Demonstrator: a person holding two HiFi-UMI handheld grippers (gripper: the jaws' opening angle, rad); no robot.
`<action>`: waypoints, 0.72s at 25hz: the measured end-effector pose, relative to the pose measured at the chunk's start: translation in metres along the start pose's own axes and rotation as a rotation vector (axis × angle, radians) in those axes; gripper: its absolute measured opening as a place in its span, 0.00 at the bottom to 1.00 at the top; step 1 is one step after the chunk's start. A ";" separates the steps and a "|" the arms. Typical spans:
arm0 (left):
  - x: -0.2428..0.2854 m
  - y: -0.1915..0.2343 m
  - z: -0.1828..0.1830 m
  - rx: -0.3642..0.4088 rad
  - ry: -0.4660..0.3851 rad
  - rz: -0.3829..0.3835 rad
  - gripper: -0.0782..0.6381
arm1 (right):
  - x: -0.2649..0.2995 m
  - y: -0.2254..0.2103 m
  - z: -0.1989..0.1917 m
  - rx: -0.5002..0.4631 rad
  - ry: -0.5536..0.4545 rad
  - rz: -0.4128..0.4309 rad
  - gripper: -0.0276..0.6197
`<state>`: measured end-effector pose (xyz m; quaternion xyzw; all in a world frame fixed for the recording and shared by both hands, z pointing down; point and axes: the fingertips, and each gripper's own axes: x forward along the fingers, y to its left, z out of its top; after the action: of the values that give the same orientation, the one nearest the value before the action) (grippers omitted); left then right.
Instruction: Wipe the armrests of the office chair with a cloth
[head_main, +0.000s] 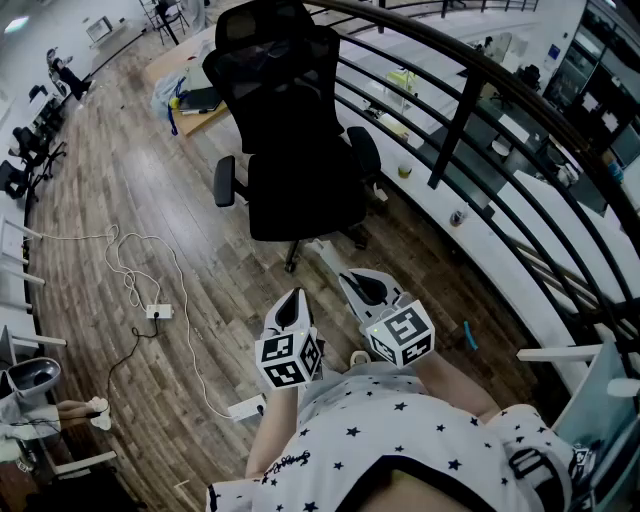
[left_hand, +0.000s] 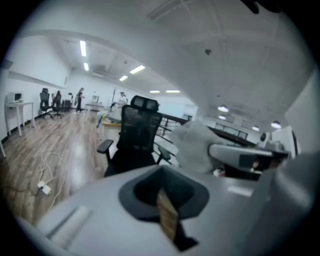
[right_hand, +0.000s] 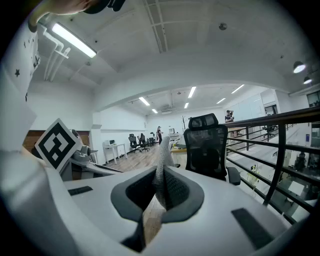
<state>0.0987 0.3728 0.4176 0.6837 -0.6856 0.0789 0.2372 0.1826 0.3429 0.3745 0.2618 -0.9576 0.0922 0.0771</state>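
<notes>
Grey cloth (right_hand: 163, 162) pinched upright in right claw (right_hand: 159, 194), left claw (left_hand: 165, 200) closed, empty, office chair (head_main: 300, 150) well ahead of both.

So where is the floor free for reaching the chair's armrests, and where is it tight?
Bare floor lies in front of the office chair and beside its armrest nearer the power strip. That strip's loose cable clutters the floor beyond; the railing crowds the other armrest.

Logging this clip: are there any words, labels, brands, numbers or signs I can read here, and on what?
No text is readable.
Left gripper cube and right gripper cube: square black-and-white coded patterns only, no words.
Person's shirt: small script print near the hem, too small to read.
</notes>
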 end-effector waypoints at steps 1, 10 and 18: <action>-0.001 -0.003 0.000 -0.001 -0.003 -0.001 0.12 | -0.002 0.000 0.000 0.000 -0.003 0.002 0.08; -0.012 -0.015 -0.001 -0.005 -0.024 -0.001 0.12 | -0.014 0.006 0.002 0.014 -0.019 0.019 0.08; -0.007 -0.025 -0.002 -0.018 -0.023 -0.007 0.12 | -0.021 -0.001 0.002 0.027 -0.022 0.052 0.09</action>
<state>0.1234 0.3787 0.4105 0.6846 -0.6867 0.0639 0.2358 0.2008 0.3524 0.3682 0.2387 -0.9635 0.1045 0.0607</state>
